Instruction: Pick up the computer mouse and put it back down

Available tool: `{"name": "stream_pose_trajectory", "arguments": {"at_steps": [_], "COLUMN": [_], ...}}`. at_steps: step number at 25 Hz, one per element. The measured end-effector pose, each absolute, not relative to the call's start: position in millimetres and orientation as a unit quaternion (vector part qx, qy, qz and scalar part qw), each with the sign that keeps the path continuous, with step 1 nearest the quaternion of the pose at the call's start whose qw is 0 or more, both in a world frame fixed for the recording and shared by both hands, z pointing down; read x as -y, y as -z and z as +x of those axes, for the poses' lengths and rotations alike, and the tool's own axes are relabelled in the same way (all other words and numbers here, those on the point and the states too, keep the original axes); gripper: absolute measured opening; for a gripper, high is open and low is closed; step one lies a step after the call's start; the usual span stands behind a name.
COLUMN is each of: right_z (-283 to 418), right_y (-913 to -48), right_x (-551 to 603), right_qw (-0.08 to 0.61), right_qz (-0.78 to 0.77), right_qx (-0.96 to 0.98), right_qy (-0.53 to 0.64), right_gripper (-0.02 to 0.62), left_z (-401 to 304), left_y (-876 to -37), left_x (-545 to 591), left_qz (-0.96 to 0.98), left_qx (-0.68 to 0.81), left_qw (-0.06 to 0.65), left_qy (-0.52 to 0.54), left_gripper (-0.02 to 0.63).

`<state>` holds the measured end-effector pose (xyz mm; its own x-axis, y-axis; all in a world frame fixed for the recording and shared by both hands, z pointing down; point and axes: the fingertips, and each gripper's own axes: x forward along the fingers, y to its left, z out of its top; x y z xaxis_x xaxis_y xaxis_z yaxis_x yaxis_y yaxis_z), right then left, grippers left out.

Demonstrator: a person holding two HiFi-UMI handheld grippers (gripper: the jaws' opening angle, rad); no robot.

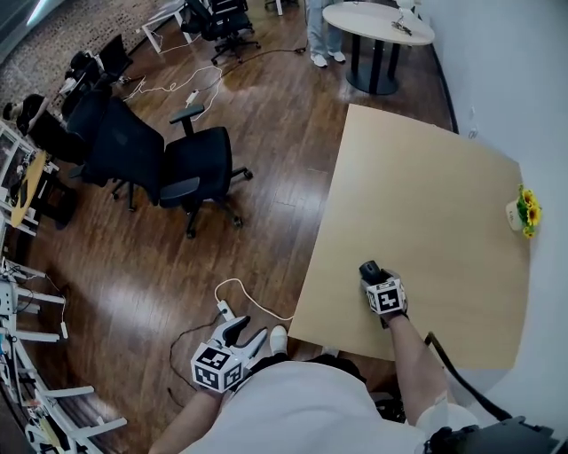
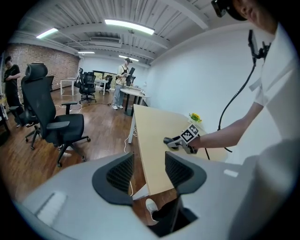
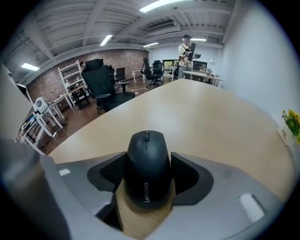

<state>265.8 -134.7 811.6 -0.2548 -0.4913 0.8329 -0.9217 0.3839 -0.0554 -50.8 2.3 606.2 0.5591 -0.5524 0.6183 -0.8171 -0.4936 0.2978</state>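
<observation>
A black computer mouse [image 3: 146,154] sits between the pads of my right gripper [image 3: 147,174], which is shut on its sides. In the head view the mouse [image 1: 369,269] is at the light wooden table [image 1: 426,195], near its front left part, with the right gripper [image 1: 372,274] over it. I cannot tell whether the mouse rests on the wood or hangs just above it. My left gripper [image 2: 149,171] is open with nothing between its pads. It hangs off the table over the floor [image 1: 241,333], left of the table's front corner, and looks toward the right gripper [image 2: 174,141].
A small pot of yellow flowers [image 1: 525,211] stands at the table's right edge. Black office chairs [image 1: 191,168] stand on the wooden floor to the left. A white cable and power strip [image 1: 224,309] lie by the table's corner. A round table [image 1: 377,22] and a standing person [image 1: 321,35] are far back.
</observation>
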Motion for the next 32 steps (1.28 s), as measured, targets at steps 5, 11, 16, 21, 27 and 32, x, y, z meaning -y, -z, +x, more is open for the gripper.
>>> {"name": "stream_pose_trajectory", "arguments": {"at_steps": [5,11,16,21,27,32], "right_z": [266.1,263.3,259.8,255.0,250.4,247.1], "right_y": [-807.4,-769.1,-713.0,-656.1,-614.4,-596.9], "right_x": [131.0,127.0,108.4,79.8,56.5,43.7], "right_qw": [0.390,0.358,0.322,0.288,0.270,0.261], "right_qz": [0.481,0.499,0.512,0.515,0.523,0.532], "right_qx": [0.726,0.732,0.746,0.759,0.765,0.764], "right_qy": [-0.299,-0.294,-0.278,-0.274,-0.262,-0.257], "right_gripper": [0.295,0.293,0.293,0.295,0.295,0.293], "left_z": [-41.2,-31.8,-22.7,-14.1,-12.2,-6.0], "left_y": [-602.8,-596.9,-593.5,-586.3,-587.3,-585.8], "left_x": [7.6,22.6,32.1,38.2,40.9,39.2], "left_qz": [0.840,0.857,0.870,0.884,0.889,0.897], "left_qx": [0.405,0.385,0.364,0.338,0.322,0.307], "left_qw": [0.283,0.266,0.256,0.241,0.244,0.227], "left_qy": [-0.223,-0.218,-0.214,-0.215,-0.214,-0.221], "left_gripper": [0.190,0.190,0.190,0.190,0.190,0.187]}}
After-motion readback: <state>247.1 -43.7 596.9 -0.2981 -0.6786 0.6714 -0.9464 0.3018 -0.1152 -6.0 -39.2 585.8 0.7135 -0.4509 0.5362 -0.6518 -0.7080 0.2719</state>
